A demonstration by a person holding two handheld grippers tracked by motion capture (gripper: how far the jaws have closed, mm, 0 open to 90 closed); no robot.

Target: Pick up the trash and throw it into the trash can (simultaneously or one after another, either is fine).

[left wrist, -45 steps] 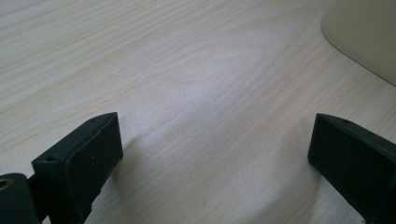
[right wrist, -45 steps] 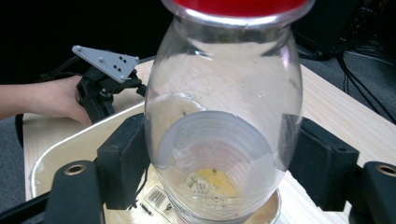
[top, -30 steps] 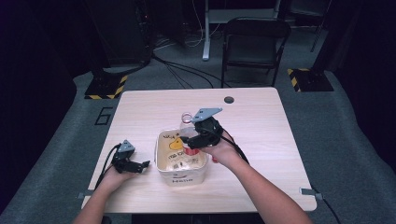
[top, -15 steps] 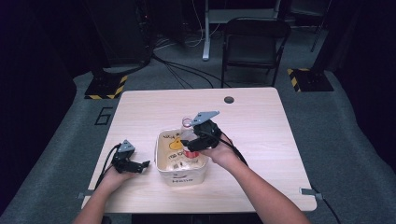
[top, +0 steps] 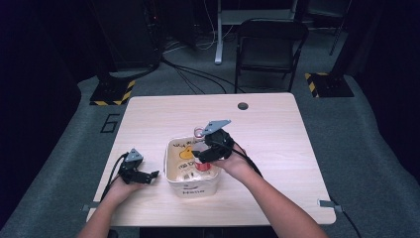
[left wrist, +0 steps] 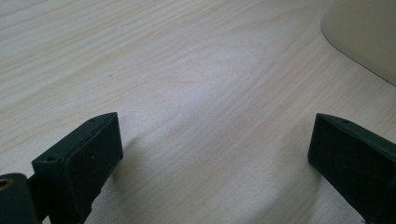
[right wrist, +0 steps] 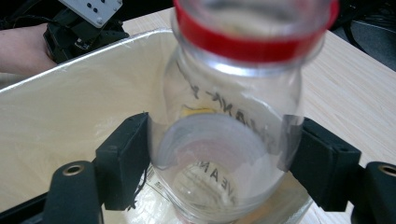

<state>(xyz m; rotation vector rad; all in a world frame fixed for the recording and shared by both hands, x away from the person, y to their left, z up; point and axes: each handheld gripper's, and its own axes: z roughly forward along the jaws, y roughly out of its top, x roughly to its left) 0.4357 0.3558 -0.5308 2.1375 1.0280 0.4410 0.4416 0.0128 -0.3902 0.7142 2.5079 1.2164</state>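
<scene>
My right gripper [top: 204, 152] is shut on a clear bottle [top: 200, 163] with a red ring at its neck and holds it over a white tub [top: 194, 189] with a yellow duck print. In the right gripper view both black jaws press on the sides of the bottle [right wrist: 233, 107], whose red-ringed end points away toward the inside of the tub [right wrist: 56, 112]. My left gripper [top: 150, 176] rests on the table left of the tub. It stands open, with bare wood between its fingers [left wrist: 79, 158].
The tub stands at the front middle of a light wooden table [top: 277, 148], which has a cable hole [top: 242, 105] at the back. A corner of the tub [left wrist: 364, 32] shows beyond my left gripper. A black chair [top: 270, 44] stands behind the table.
My right gripper has shifted slightly down and toward the tub with the bottle in it. The left gripper has not moved.
</scene>
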